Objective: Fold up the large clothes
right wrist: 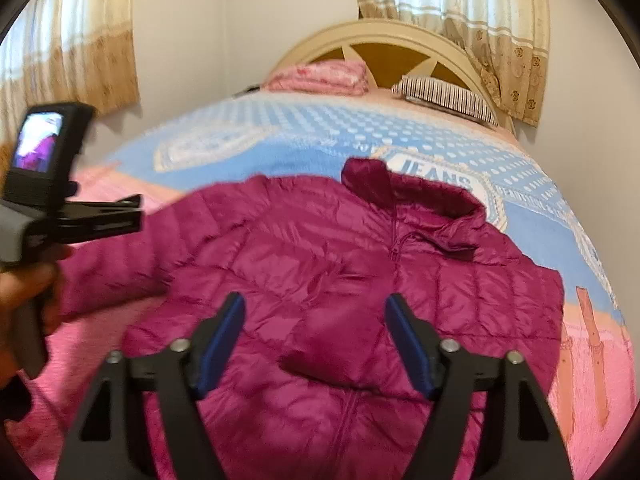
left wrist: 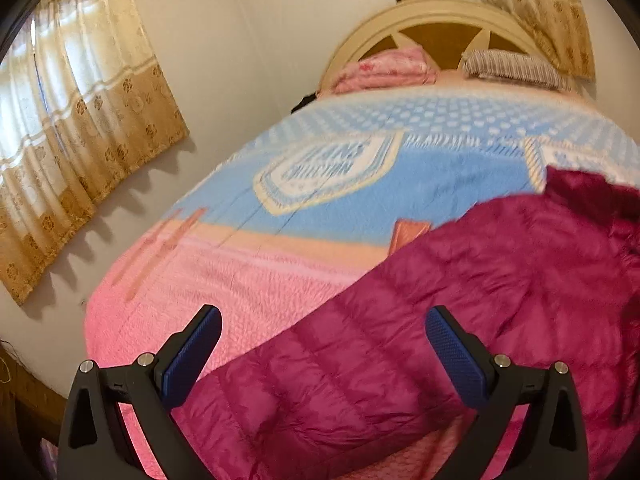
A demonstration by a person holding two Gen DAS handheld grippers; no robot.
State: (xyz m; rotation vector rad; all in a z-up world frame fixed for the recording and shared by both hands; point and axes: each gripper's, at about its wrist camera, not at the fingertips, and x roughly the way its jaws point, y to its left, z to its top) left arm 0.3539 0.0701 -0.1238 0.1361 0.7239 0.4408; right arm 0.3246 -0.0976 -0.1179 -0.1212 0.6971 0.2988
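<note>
A magenta quilted puffer jacket (right wrist: pixel 420 280) lies front up on the bed, zipped, with its collar (right wrist: pixel 400 188) toward the headboard. One sleeve (right wrist: pixel 328 340) is folded across the chest, and the other sleeve (left wrist: pixel 340 360) stretches out over the pink part of the blanket. My right gripper (right wrist: pixel 316 308) hovers over the folded sleeve, open, its blue pads clear of the fabric. My left gripper (left wrist: pixel 322 320) is open wide above the outstretched sleeve and holds nothing. A hand holds the left gripper (right wrist: pixel 100 216) at the left edge of the right wrist view.
The bed carries a blue and pink blanket (right wrist: pixel 280 140). A folded pink blanket (right wrist: pixel 320 76) and a striped pillow (right wrist: pixel 444 96) sit by the cream headboard (right wrist: pixel 380 36). Curtains (left wrist: pixel 80 120) hang on the walls to the left and behind.
</note>
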